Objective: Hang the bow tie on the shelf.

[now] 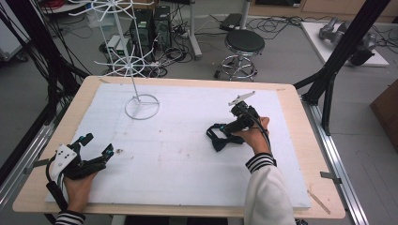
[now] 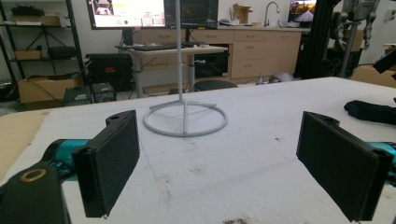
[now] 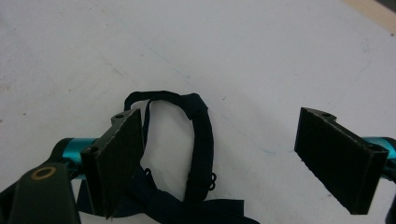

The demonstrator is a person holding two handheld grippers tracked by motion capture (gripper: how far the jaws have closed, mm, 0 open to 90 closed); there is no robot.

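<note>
A dark navy strap-like piece of fabric (image 1: 219, 144) lies crumpled on the white sheet (image 1: 178, 159), right of centre. My right gripper (image 1: 216, 134) hovers just over it, pointing down at the sheet. In the right gripper view the jaws (image 3: 233, 163) stand wide apart, and the fabric's loop (image 3: 201, 140) lies between them, close to the left jaw, with no pad pressing on it. My left gripper (image 1: 98, 144) rests open at the front left of the sheet, nothing between its jaws (image 2: 215, 172). A white wire stand (image 1: 141, 107) rises at the back left.
The stand's ring base (image 2: 185, 119) sits straight ahead of the left gripper, and the dark fabric (image 2: 371, 112) lies off to its right. Bare wooden table rim (image 1: 300, 140) surrounds the sheet. A black stool (image 1: 244, 44) and black frame posts (image 1: 345, 47) stand beyond the table.
</note>
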